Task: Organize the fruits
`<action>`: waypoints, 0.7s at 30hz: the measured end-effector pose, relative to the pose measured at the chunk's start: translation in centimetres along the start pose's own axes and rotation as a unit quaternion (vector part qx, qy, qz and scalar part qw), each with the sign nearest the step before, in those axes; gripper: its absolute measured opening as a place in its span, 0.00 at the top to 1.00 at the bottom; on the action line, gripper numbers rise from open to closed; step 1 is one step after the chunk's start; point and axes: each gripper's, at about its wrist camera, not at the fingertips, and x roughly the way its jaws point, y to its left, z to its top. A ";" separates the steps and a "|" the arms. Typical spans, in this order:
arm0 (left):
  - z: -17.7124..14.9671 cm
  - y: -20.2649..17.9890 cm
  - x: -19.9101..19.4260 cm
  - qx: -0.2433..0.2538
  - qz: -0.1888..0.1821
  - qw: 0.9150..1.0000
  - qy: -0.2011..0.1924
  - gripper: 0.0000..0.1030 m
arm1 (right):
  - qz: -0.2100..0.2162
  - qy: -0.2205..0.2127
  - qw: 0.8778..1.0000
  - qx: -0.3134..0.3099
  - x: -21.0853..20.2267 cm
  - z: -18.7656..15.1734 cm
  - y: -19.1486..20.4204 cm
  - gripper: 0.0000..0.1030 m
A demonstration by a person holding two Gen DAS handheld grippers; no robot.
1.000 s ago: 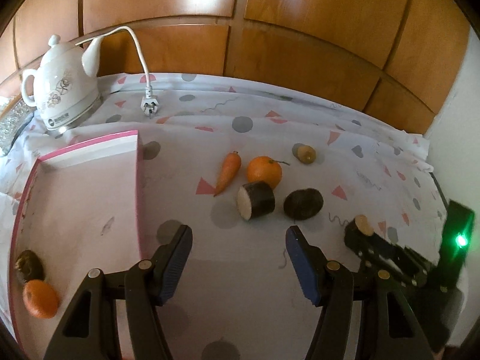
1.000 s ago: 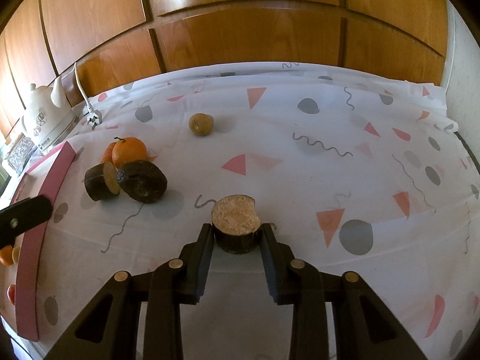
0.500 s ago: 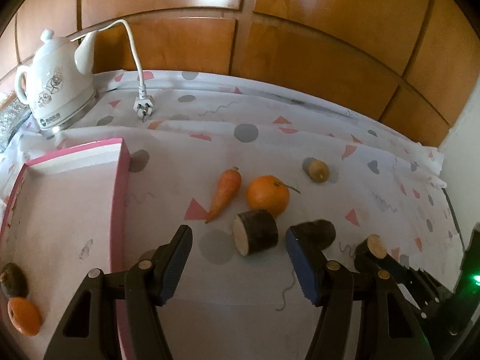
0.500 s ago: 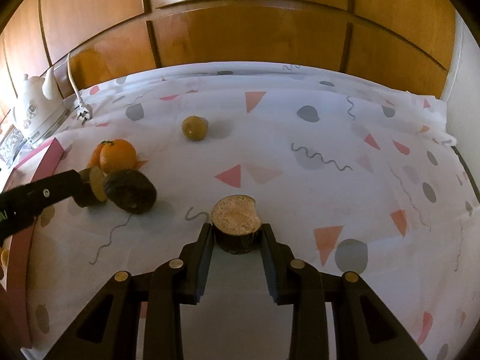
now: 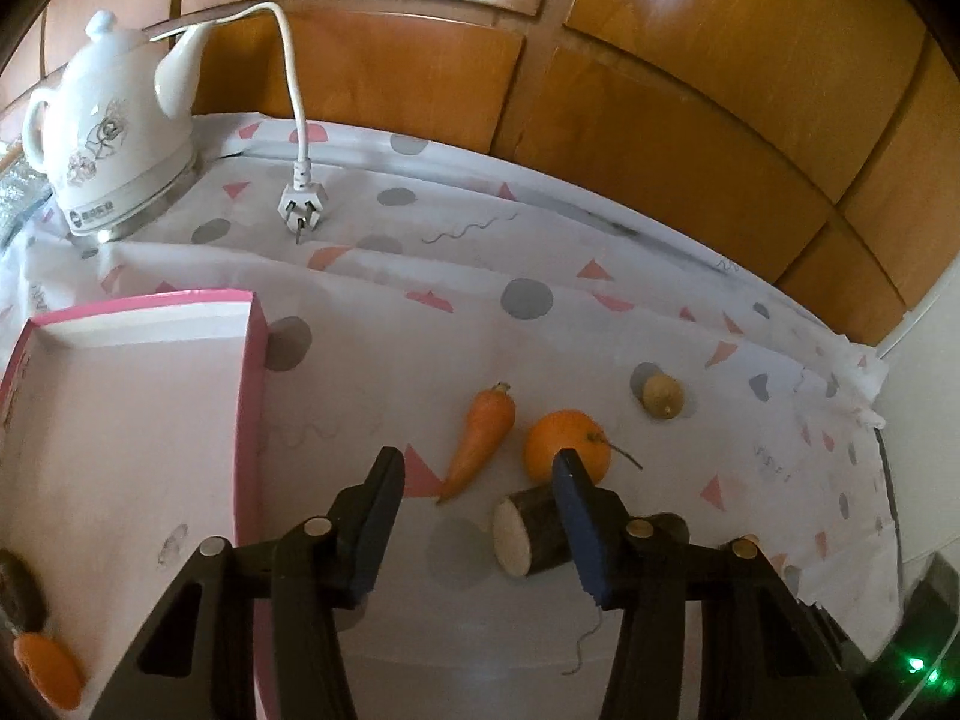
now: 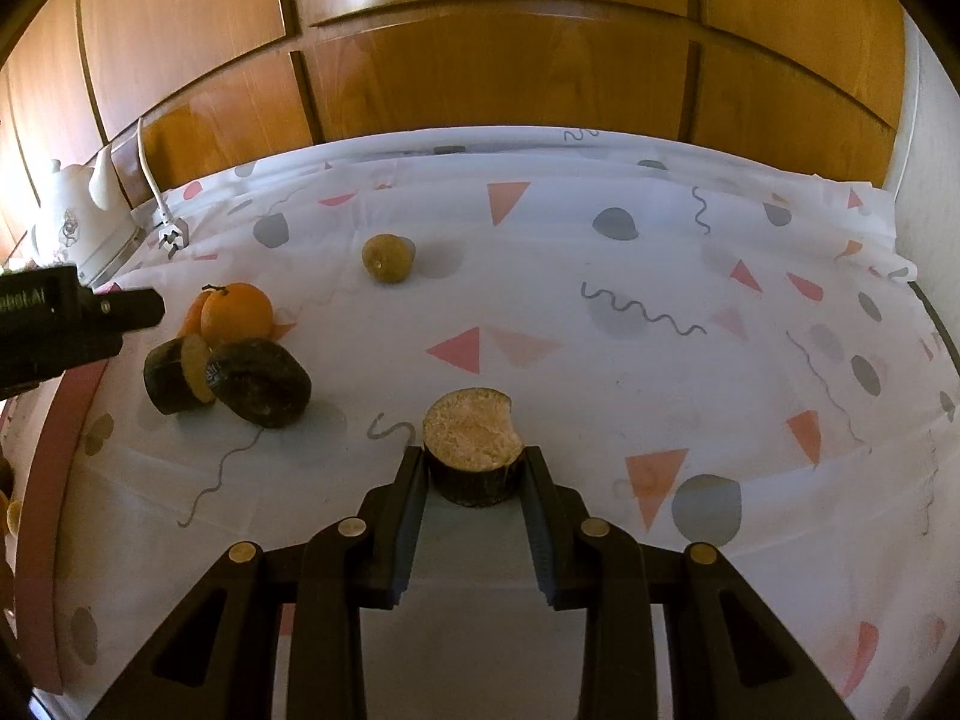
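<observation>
left tongs [image 5: 477, 495] narrowing, empty, beside cut dark chunk [image 5: 531, 531]; risk: nudging orange [image 5: 564, 444]. right tongs [image 6: 474, 483] clamped on cut round [image 6: 471, 444]; risk: slipping.

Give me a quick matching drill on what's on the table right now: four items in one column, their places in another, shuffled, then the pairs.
Things:
1. carrot
2. white kettle
3. rough-topped cut piece
4. small yellowish fruit

Places:
A. between the right gripper fingers
B. alone on the cloth, beyond the orange
C. far left corner by the wooden panels
D. lying just left of the orange, pointed end toward the camera

Pairs: 1-D, 2-C, 3-A, 4-B
</observation>
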 end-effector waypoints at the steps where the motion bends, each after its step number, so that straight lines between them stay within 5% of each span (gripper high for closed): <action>1: 0.2 0.0 0.1 0.005 0.006 1.000 -0.001 0.57 | 0.000 0.000 1.000 0.000 0.0 0.0 0.0 0.69; 3: 0.6 -0.2 0.7 0.016 0.024 1.000 0.008 0.65 | 0.000 0.000 1.000 0.000 0.0 0.0 0.0 0.69; 11: 1.2 0.0 4.0 0.017 0.011 0.999 0.045 0.66 | 0.000 0.000 1.000 0.000 -0.1 -0.2 -0.1 0.69; 17: 1.2 -0.7 4.7 0.041 0.018 0.998 0.034 0.66 | -0.001 0.007 1.000 0.002 0.0 0.1 0.0 0.69; 21: 1.0 -1.0 4.8 0.052 0.012 0.998 0.022 0.80 | -0.001 0.009 1.000 0.001 0.2 0.3 0.0 0.70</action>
